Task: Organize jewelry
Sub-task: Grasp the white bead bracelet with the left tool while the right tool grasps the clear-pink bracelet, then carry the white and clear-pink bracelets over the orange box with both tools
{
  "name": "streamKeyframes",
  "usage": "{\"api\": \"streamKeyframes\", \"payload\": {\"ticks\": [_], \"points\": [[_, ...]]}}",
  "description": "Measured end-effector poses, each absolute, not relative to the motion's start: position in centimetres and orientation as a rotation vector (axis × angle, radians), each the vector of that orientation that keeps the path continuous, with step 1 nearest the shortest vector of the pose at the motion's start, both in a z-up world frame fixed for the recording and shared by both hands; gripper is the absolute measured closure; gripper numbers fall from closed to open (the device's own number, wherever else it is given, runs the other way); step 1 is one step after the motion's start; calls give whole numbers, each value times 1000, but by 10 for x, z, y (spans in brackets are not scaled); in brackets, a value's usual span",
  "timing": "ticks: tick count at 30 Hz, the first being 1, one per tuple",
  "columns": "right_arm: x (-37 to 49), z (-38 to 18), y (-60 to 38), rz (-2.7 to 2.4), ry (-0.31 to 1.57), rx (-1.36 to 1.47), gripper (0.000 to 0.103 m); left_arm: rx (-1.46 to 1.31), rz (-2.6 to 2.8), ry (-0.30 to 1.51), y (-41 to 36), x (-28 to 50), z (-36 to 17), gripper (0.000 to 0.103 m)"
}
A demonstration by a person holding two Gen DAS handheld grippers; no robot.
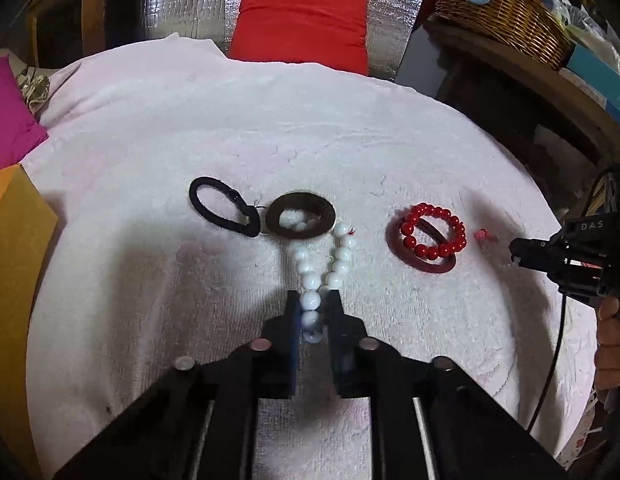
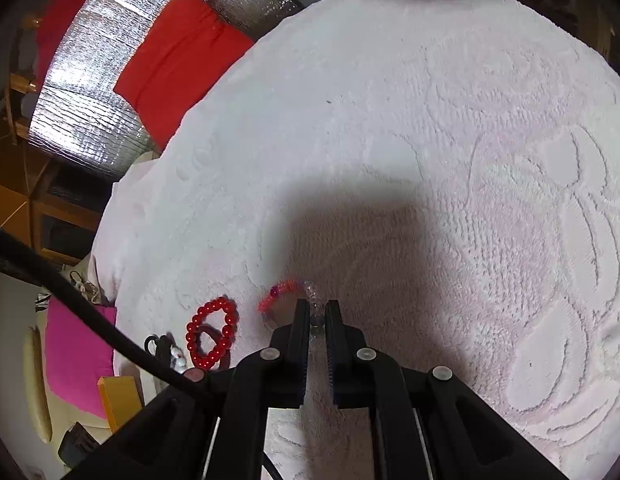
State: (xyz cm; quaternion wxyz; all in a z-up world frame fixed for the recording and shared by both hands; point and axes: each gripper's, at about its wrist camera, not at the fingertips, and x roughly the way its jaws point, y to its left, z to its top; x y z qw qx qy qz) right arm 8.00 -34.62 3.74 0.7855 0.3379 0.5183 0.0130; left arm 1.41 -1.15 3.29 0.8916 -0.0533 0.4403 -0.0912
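While left claw (image 1: 311,300) grips white bead bracelet (image 1: 325,264), right claw (image 2: 317,308) clamps pink bracelet (image 2: 280,290).

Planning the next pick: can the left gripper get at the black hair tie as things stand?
Probably not yet: the left gripper is shut on the white beads. Otherwise the hair tie lies uncovered on the towel, just ahead.

a lived-in home room: wicker basket (image 1: 505,12), red cushion (image 1: 302,24), towel-draped table (image 1: 150,128)
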Motion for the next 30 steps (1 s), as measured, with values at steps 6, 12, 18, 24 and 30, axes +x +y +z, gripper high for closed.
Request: {"api": "streamKeyframes", "payload": {"ticks": [6,12,18,24,30], "points": [[80,37,-342,33,1121,736,94,-108,-216,917,-2,4,39,93],[80,41,-331,74,1113,746,94,-98,-246,876,10,-14,53,93],[78,52,-315,181,1083,774,94,-133,-248,865,22,-24,61,93],[74,59,-293,286,1064,800,94,-144,-251,833,26,-32,72,93],[71,65,-266,367,1060,787,94,-147,-232,811,32,-39,78,93]]}}
